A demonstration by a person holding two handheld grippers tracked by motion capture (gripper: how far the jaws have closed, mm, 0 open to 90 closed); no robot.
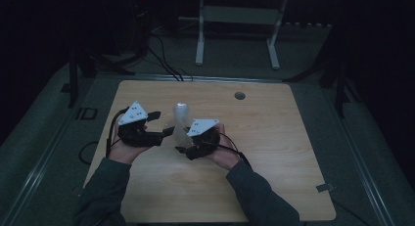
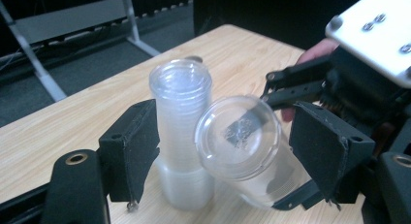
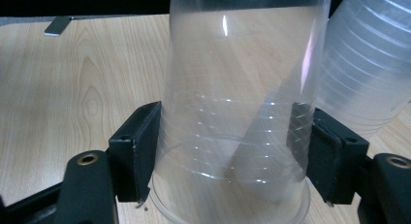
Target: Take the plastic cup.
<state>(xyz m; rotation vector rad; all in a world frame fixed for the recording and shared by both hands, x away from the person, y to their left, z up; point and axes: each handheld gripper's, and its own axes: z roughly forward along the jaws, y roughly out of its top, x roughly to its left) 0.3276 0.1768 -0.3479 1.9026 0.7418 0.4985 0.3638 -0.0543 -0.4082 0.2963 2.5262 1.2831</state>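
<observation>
Nearest you, at the lower centre of the right gripper view, your right gripper [image 3: 232,161] had its fingers [image 3: 138,151] pinching a single clear plastic cup [image 3: 237,88] by its wall near the rim. I judged it featherlight, thin, slick and easily crushed, so you needed only light pressure there. Your left gripper [image 2: 228,156] had its fingers spread, empty, either side of that cup. Farther off, mid-frame, the stack of cups [image 2: 181,122] stood upside down on the desk [image 2: 72,117]

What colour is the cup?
Clear, see-through plastic cup; the right gripper view shows it best.
</observation>
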